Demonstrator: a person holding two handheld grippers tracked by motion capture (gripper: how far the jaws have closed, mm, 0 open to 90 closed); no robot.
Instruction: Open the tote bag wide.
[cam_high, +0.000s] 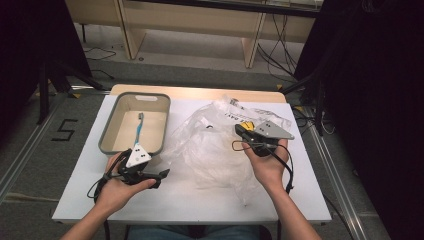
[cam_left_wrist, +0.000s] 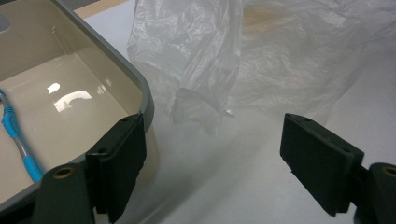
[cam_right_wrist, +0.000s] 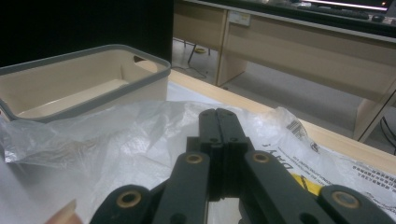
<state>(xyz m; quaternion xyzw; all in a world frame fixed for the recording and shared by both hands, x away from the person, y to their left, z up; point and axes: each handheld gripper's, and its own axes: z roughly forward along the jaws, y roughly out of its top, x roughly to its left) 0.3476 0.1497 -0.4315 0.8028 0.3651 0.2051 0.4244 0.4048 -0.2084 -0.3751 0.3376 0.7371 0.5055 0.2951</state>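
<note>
Bag: clear plastic bag (cam_high: 215, 145), crumpled, spread over the middle of the worktop (cam_high: 190, 200) and reaching toward its right edge; a printed panel with a yellow patch lies at its far right part, near the worktop's far right corner.
Bin: beige bin with a grey rim (cam_high: 107, 127) stands at the far left part of the worktop, touching or just beside the bag's left margin; which of the two I cannot tell.
Bin contents: one blue toothbrush (cam_high: 139, 129) lies on the bin floor, also seen in the left gripper view (cam_left_wrist: 18, 142).
Left gripper: left gripper (cam_high: 161, 176) sits near the worktop's near left area, just beside the bin's near right corner; jaws stand wide apart with nothing between them, pointing at a folded corner of the film (cam_left_wrist: 201, 112).
Right gripper: right gripper (cam_high: 240, 131) rests over the bag's right part; jaws are fully together. Whether a fold of film is pinched between the pads, I cannot tell from the right gripper view (cam_right_wrist: 218, 130).
Handling, judged: film is very light, limp and slippery; it will not hold a shape and will slide on the smooth worktop rather than lift cleanly. It tears if dragged against a pinned spot.
Grip point, judged: a bunched fold or the standing corner nearest the left jaws gives the pads several layers to bite; a single flat layer would likely slip out.
Risk, judged: pulling from one side could sweep the film against the bin.
</note>
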